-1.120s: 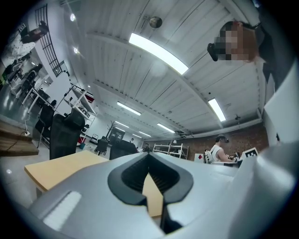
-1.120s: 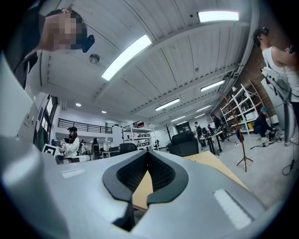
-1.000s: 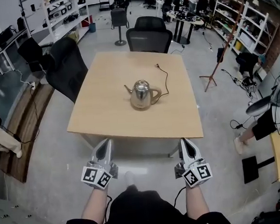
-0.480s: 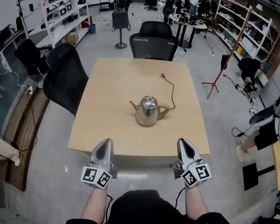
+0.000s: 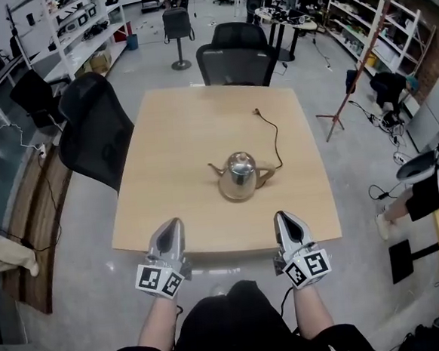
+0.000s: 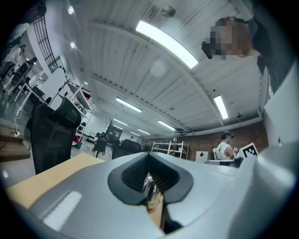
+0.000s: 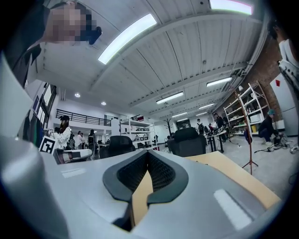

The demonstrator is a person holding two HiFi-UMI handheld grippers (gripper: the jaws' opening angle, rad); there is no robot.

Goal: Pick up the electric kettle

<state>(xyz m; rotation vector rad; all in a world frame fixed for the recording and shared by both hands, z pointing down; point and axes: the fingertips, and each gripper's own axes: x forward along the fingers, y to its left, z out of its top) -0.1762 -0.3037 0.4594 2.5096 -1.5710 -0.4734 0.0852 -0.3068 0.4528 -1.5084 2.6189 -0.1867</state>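
The electric kettle (image 5: 239, 175) stands upright near the middle of the table (image 5: 163, 137). Its lid is on, so you cannot tell whether it holds water; reckon on some weight. Its polished steel body looks stiff and slippery, so take it by the handle (image 5: 267, 177), opposite the spout (image 5: 214, 167), and mind the cord (image 5: 278, 137). Your left gripper (image 5: 170, 226) and right gripper (image 5: 284, 217) hover at the near edge, jaws pressed together on nothing.

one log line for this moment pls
stage: before grasp | left claw: shut, empty | right claw: shut, empty | kettle: upright on table, untouched
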